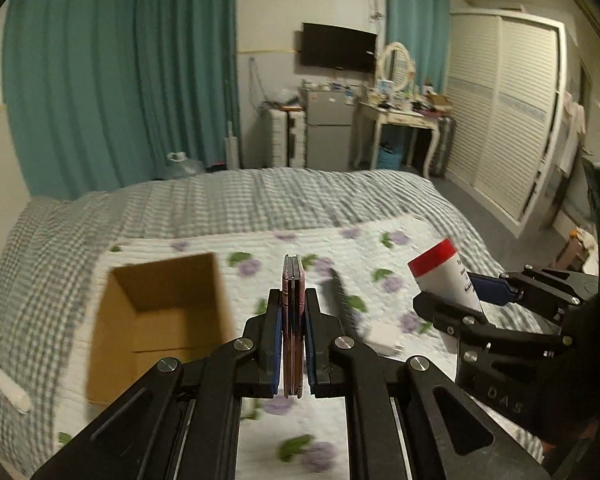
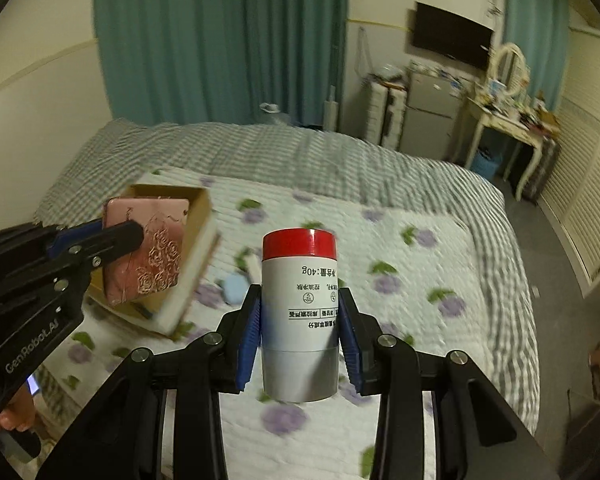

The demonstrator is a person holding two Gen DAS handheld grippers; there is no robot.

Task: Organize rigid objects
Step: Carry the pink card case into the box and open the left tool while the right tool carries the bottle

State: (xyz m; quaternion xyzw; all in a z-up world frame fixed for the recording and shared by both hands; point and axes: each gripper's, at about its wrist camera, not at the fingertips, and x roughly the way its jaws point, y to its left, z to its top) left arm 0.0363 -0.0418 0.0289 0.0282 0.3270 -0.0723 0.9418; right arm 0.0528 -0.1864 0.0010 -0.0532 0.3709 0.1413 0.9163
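My left gripper (image 1: 293, 300) is shut on a flat pink case with a rose pattern (image 1: 293, 320), held edge-on above the bed; it also shows in the right wrist view (image 2: 150, 256). My right gripper (image 2: 299, 304) is shut on a white bottle with a red cap (image 2: 299, 312), held upright above the bed; the bottle also shows in the left wrist view (image 1: 446, 276). An open cardboard box (image 1: 160, 320) stands on the floral blanket, left of the left gripper; it shows behind the pink case in the right wrist view (image 2: 198, 256).
A floral blanket (image 1: 380, 248) lies over a checked bed (image 1: 240, 196). A small white item (image 1: 384, 338) and a light blue item (image 2: 233, 288) lie on the blanket. A white stick-like item (image 1: 10, 390) lies at the bed's left edge. Wardrobe, desk and fridge stand beyond.
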